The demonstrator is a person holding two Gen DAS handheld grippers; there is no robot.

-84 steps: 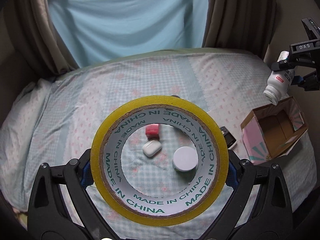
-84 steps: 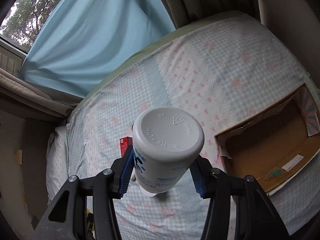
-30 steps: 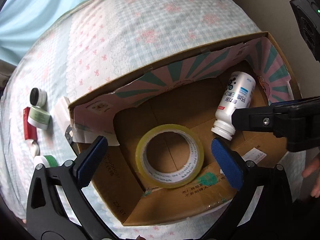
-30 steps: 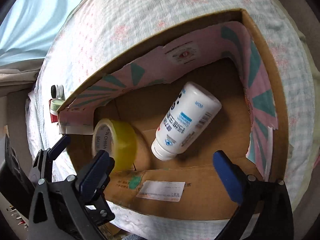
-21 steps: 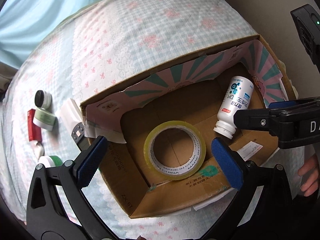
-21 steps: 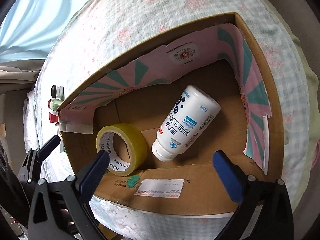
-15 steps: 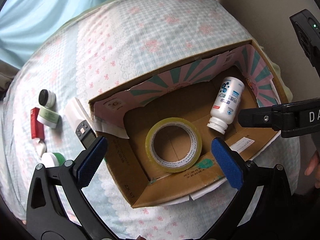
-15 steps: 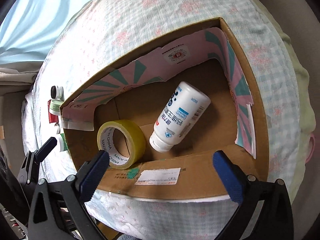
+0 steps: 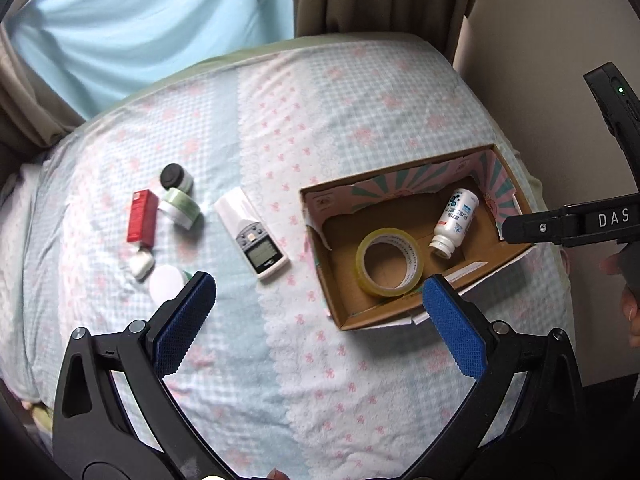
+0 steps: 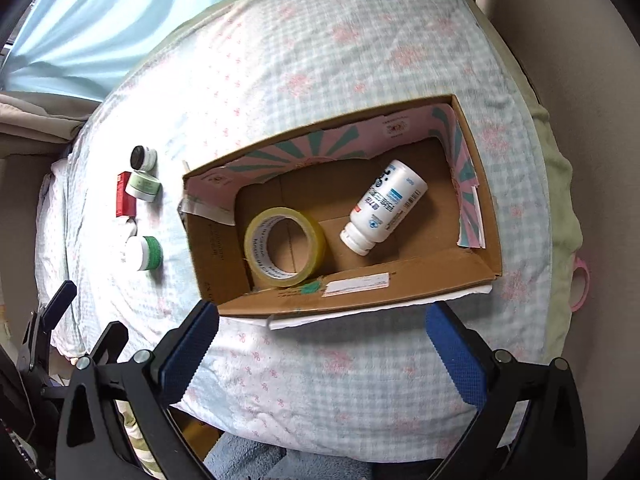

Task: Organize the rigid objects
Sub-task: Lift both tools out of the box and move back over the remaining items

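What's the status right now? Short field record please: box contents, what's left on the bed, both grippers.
box: cardboard box, open, on bed
in box: yellow tape roll; white bottle on its side
on bed: remote, red box, black-lid jar, green jar, white case, white-lid jar
left gripper: open, empty
right gripper: open, empty

Box on the bed, small things to its left
Inside the box (image 9: 320, 256), a tape roll (image 9: 390, 262) lies left of a bottle (image 9: 454, 218); a remote (image 9: 252, 238) and jars (image 9: 180, 208) lie outside on the bed (image 9: 320, 128).
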